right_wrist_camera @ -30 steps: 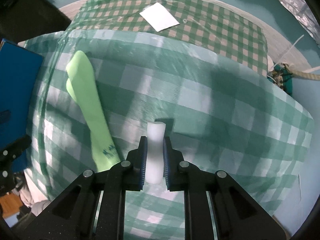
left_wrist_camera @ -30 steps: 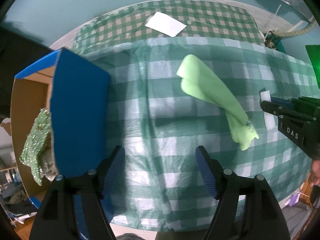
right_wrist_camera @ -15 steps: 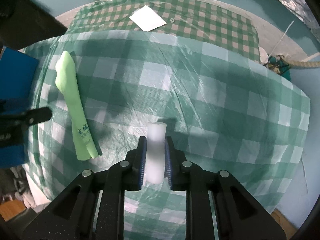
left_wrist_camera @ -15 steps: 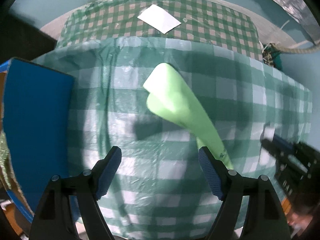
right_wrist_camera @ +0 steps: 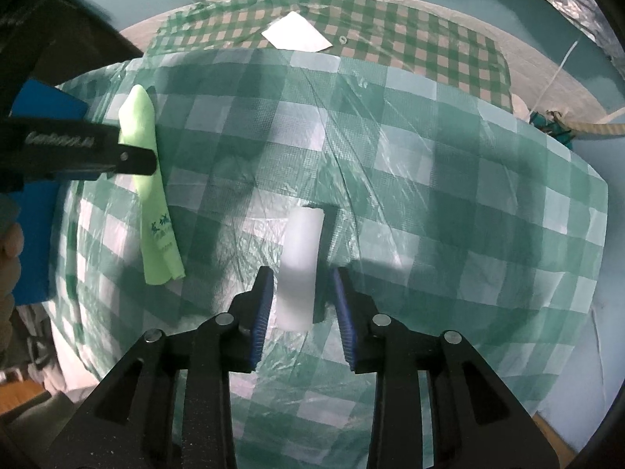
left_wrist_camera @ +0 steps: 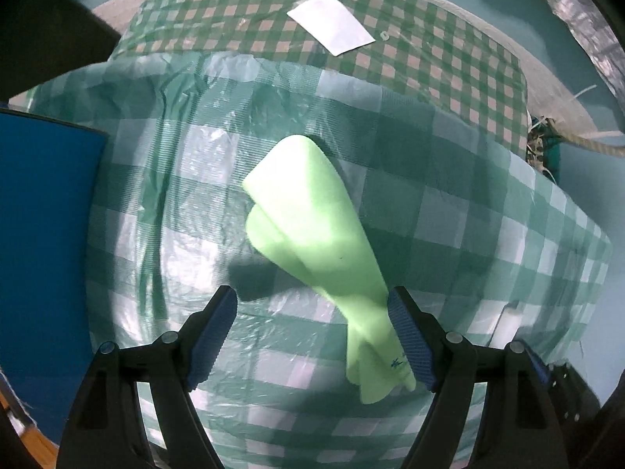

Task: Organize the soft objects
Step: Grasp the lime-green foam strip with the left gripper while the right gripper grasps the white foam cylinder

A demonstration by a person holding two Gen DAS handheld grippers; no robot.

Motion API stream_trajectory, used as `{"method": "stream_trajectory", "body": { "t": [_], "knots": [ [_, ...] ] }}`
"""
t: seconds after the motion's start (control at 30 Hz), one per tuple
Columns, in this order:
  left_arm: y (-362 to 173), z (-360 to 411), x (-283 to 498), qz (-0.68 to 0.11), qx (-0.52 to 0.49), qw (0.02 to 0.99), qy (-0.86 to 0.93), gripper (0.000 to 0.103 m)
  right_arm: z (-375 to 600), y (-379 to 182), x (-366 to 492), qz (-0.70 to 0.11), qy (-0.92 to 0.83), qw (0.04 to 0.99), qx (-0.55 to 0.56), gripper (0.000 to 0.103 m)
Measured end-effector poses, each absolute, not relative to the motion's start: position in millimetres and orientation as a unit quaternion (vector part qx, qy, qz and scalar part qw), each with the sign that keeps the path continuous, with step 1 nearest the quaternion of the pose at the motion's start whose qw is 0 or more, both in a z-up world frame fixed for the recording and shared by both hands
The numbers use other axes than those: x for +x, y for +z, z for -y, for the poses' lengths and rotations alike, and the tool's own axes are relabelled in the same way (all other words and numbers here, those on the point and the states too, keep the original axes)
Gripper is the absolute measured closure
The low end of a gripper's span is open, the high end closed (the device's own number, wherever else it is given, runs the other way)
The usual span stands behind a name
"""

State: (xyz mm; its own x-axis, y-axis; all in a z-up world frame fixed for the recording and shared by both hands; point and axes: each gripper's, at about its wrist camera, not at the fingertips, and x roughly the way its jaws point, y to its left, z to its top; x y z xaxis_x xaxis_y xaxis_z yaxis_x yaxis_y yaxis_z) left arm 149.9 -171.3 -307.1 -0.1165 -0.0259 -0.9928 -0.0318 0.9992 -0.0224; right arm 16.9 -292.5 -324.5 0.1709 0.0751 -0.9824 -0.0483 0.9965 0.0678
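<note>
A light green folded cloth point(left_wrist_camera: 312, 242) lies on the checked tablecloth point(left_wrist_camera: 468, 203). My left gripper point(left_wrist_camera: 308, 305) hangs open straight above it, and the cloth's narrow printed end runs along the inside of the right finger without being pinched. In the right wrist view the same cloth point(right_wrist_camera: 154, 203) lies at the left, with one of the left gripper's fingers point(right_wrist_camera: 129, 160) across it. A white foam roll point(right_wrist_camera: 299, 265) lies on the tablecloth between the pads of my right gripper point(right_wrist_camera: 300, 285). Its jaws are opening, with a gap on each side of the roll.
A blue box point(left_wrist_camera: 43, 234) stands at the table's left edge. A white sheet of paper point(left_wrist_camera: 330, 23) lies on the smaller-checked cloth at the back. Rope and clutter point(left_wrist_camera: 547, 144) sit off the table's right side. A hand point(right_wrist_camera: 9, 250) shows at the far left.
The left gripper has moved right and down until the green cloth sits between its open fingers. The right jaws, which were shut on the white roll, have parted from it.
</note>
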Motion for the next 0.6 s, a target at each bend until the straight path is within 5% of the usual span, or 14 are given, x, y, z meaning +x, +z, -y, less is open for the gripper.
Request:
{"method": "stream_trajectory", "body": {
  "t": [0.43, 0.5, 0.57, 0.6],
  "knots": [
    [-315, 179, 155, -0.748, -0.026, 0.663, 0.015, 0.032, 308, -315, 14, -0.634, 0.039, 0.772, 0.009, 0.069],
    [-314, 181, 153, -0.745, -0.015, 0.667, 0.017, 0.043, 310, -313, 14, -0.633, 0.038, 0.774, 0.010, 0.069],
    [-311, 182, 153, -0.739, -0.010, 0.674, 0.013, 0.076, 312, -313, 14, -0.632, 0.036, 0.774, 0.011, 0.069],
    [-309, 182, 152, -0.736, -0.008, 0.677, 0.010, 0.084, 312, -312, 14, -0.632, 0.036, 0.774, 0.010, 0.069]
  ]
}}
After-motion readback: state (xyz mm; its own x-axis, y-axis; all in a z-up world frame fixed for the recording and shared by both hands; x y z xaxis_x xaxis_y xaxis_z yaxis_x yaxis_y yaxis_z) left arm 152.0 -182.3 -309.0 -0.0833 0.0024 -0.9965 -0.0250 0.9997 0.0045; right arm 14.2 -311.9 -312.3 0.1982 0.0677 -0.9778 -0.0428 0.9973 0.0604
